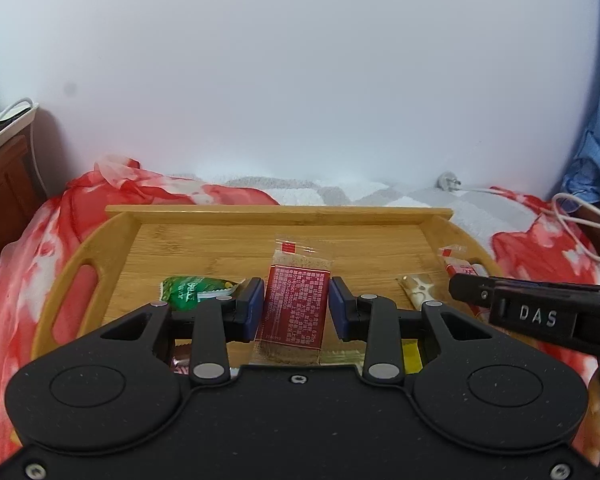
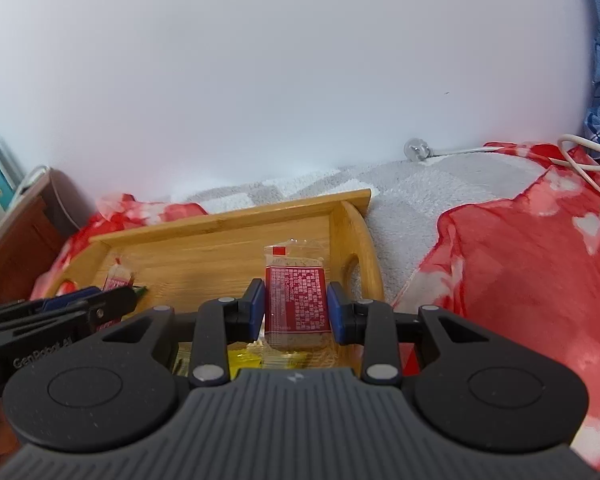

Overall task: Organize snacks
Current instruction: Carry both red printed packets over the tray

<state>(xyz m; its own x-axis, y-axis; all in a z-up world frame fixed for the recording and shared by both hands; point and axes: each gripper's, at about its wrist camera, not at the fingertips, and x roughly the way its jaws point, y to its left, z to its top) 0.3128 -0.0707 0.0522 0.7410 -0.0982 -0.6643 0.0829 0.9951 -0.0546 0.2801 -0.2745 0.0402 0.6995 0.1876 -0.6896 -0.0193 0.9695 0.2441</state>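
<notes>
My left gripper (image 1: 296, 302) is shut on a red biscuit packet (image 1: 300, 280) with a clear top, held upright above the bamboo tray (image 1: 280, 213). My right gripper (image 2: 296, 308) is shut on a like red packet (image 2: 296, 288), over the tray's (image 2: 228, 216) right end near its handle. Each gripper shows in the other's view: the right gripper (image 1: 472, 292) at the right edge and the left gripper (image 2: 112, 300) at the left, both with a packet. In the tray lie a green packet (image 1: 188, 292), a beige packet (image 1: 418, 292) and a yellow packet (image 2: 244, 360).
The tray rests on a bed with a red floral cover (image 2: 520, 248) and a grey-white blanket (image 2: 420, 192). A white cable with a plug (image 2: 418, 149) runs along the white wall. A wooden bedside cabinet (image 1: 0, 184) stands at the left, and blue cloth (image 1: 596, 152) hangs at the right.
</notes>
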